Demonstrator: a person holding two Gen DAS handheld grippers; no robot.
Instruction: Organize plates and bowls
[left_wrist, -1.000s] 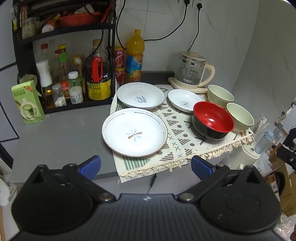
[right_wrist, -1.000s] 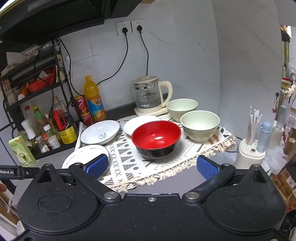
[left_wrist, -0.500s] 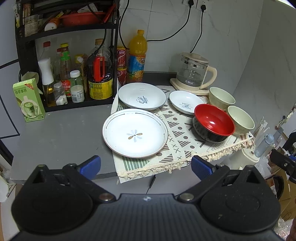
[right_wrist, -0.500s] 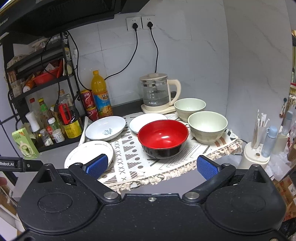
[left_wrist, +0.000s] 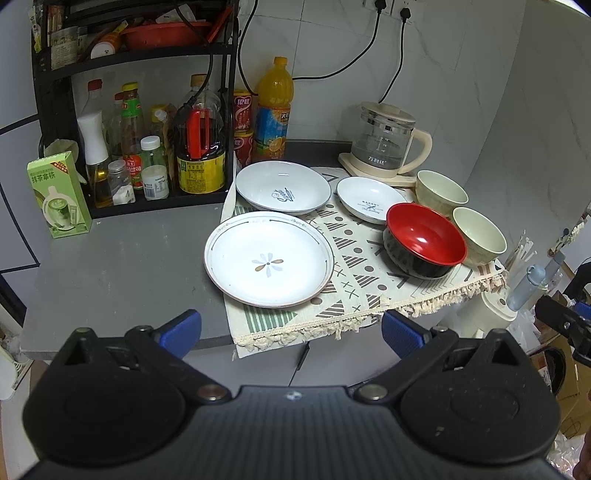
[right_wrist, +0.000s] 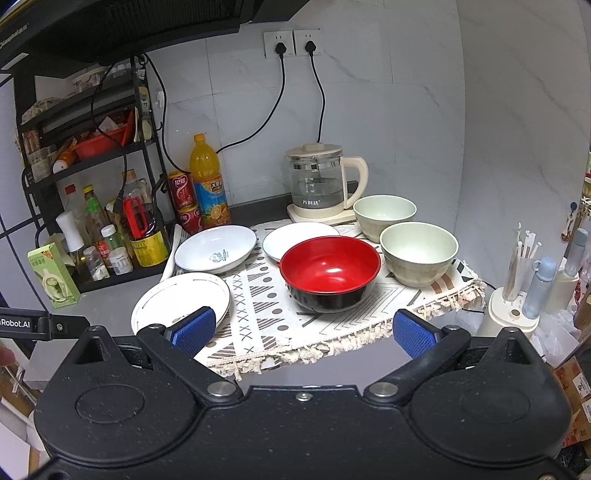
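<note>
On a patterned mat lie a large flower plate, a medium white plate, a small white plate, a red bowl and two pale green bowls. My left gripper is open and empty, in front of the counter edge below the flower plate. My right gripper is open and empty, in front of the mat's fringe, facing the red bowl. The flower plate sits behind its left fingertip.
A glass kettle stands behind the bowls. A black rack with bottles, an orange drink bottle and cans fills the back left. A green carton stands on the grey counter. A straw holder is at the right.
Both grippers have risen and tilted a little, so the dishes sit lower in view. Both stay open and empty. No dish has moved.
</note>
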